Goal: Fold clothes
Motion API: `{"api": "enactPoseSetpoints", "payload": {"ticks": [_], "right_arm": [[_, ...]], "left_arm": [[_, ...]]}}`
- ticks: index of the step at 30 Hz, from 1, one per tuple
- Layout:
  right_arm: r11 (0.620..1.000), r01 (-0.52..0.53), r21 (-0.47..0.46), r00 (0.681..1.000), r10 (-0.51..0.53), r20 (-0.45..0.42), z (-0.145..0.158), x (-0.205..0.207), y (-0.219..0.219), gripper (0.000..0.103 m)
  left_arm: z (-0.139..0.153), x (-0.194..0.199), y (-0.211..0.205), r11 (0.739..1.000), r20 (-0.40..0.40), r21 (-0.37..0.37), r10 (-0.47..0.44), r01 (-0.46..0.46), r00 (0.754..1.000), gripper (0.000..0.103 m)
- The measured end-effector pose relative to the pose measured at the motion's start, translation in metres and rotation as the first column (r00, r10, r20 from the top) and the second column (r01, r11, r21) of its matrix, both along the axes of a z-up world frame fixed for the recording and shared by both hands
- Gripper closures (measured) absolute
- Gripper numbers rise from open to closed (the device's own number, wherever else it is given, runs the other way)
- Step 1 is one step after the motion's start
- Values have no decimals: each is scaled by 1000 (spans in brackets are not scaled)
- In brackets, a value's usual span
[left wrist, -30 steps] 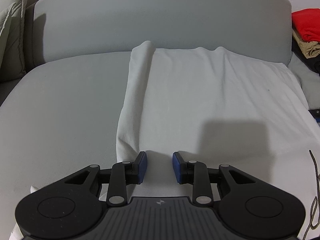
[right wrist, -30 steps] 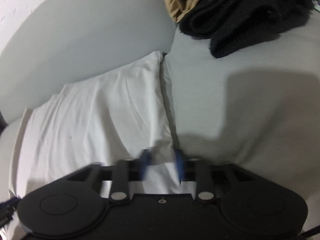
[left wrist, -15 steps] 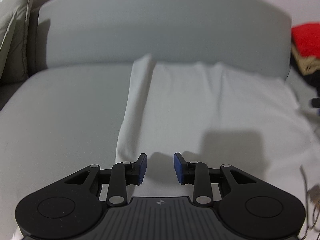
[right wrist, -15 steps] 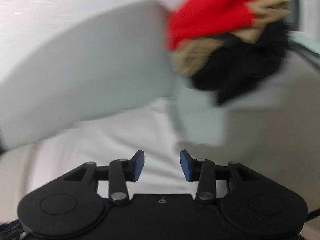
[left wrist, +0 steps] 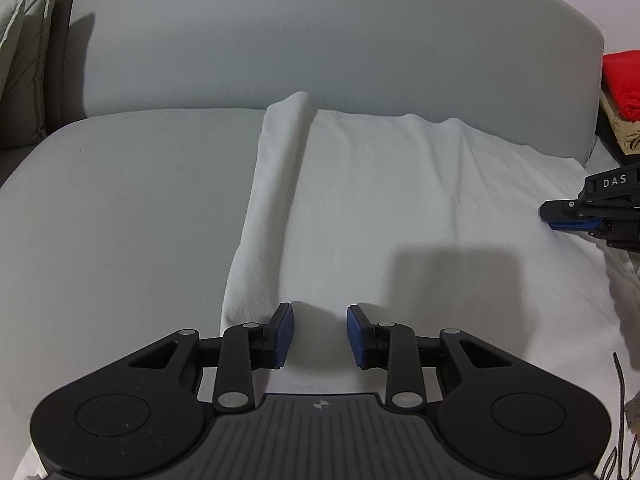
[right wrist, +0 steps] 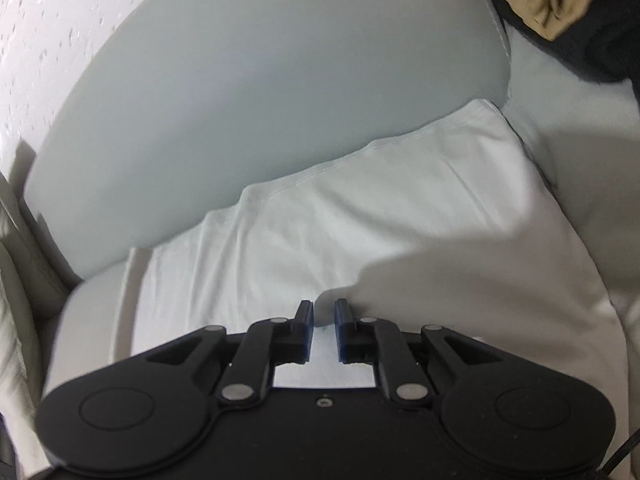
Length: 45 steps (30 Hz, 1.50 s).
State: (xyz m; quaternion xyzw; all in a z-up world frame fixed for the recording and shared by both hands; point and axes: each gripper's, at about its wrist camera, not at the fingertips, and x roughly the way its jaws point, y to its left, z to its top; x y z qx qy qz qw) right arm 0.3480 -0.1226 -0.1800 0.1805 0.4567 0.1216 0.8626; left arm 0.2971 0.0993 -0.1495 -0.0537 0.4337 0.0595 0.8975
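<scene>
A white garment (left wrist: 400, 208) lies spread flat on the grey sofa seat (left wrist: 120, 220), its left edge folded over in a long narrow strip (left wrist: 272, 208). My left gripper (left wrist: 319, 334) is open and empty just above the garment's near edge, beside the strip's near end. My right gripper (right wrist: 323, 328) hangs over the middle of the same garment (right wrist: 360, 232), its jaws nearly together with a narrow gap and nothing between them. The right gripper also shows at the right edge of the left wrist view (left wrist: 592, 216), over the garment's right side.
The grey sofa backrest (left wrist: 320, 48) rises right behind the garment. A pile of red, tan and black clothes (left wrist: 622, 92) lies on the seat at the far right, also in the right wrist view (right wrist: 560, 4). A beige cushion (left wrist: 24, 60) stands at the far left.
My right gripper swung back down from the clothes pile to over the white garment, and its jaws narrowed. My left gripper stayed open near the folded strip.
</scene>
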Motion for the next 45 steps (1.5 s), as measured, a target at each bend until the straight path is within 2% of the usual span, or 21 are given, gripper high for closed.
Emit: {"api": "enactPoseSetpoints", "payload": {"ticks": [5,6,8,10,12,17,18,20,22,24,26,28,30,33,35,36,37,39,42,45], "right_arm": [[974,-90,-208,993,104,59,8,0,21,92],[961,-105,-258,989,128,73,9,-1,26,101],[955,-63,-291,989,100,113,13,-3,25,103],[963,54,-263,986,-10,168,22,-2,9,103],[964,153,-219,976,-113,184,30,-1,-16,103],[966,237,-107,967,-224,117,31,-5,-74,101],[967,247,-58,966,-240,98,30,-7,-86,100],[960,257,112,964,-263,40,28,-15,-113,100],[913,265,310,962,-274,-14,29,-31,-138,100],[853,251,458,962,-273,-20,42,-56,-160,97],[795,232,561,958,-286,9,65,-90,-183,95],[720,215,660,950,-311,30,91,-130,-208,87],[637,180,749,944,-326,50,116,-174,-233,72],[530,92,843,926,-356,122,152,-244,-269,71],[442,32,896,898,-407,168,172,-295,-295,70],[408,3,913,879,-436,192,181,-322,-307,66],[396,-16,918,855,-471,218,187,-352,-317,65],[417,-32,908,791,-545,279,204,-414,-332,60],[492,-51,869,676,-623,393,233,-505,-353,57],[581,-70,811,567,-645,512,257,-589,-364,55]], "left_arm": [[0,-2,-2,1000,-2,2,3,-3,1000,69],[1,-3,-3,1000,-1,8,0,0,1000,69],[1,-5,-2,1000,3,15,0,0,1000,69],[3,-6,2,1000,12,9,26,-26,1000,70],[5,-7,8,998,24,-5,62,-62,998,70],[9,-10,16,995,46,-33,95,-93,994,70],[10,-11,16,995,49,-39,95,-93,994,70],[11,-12,16,996,54,-42,84,-82,995,70],[14,-14,15,996,75,-58,67,-62,995,70],[19,-18,12,997,112,-76,40,-32,993,70],[30,-33,8,995,153,-97,13,2,988,70],[47,-55,5,991,192,-127,-7,32,981,70],[69,-80,-1,988,234,-141,-23,57,972,70],[107,-124,-21,986,286,-108,-93,128,954,69],[134,-153,-42,978,325,-67,-164,195,932,68],[147,-166,-54,971,347,-58,-197,231,917,65],[160,-179,-66,962,370,-53,-228,266,900,64],[185,-200,-92,944,416,-38,-284,329,864,64],[219,-224,-134,912,473,-8,-358,410,805,62],[243,-239,-180,871,497,1,-427,491,756,62]]}}
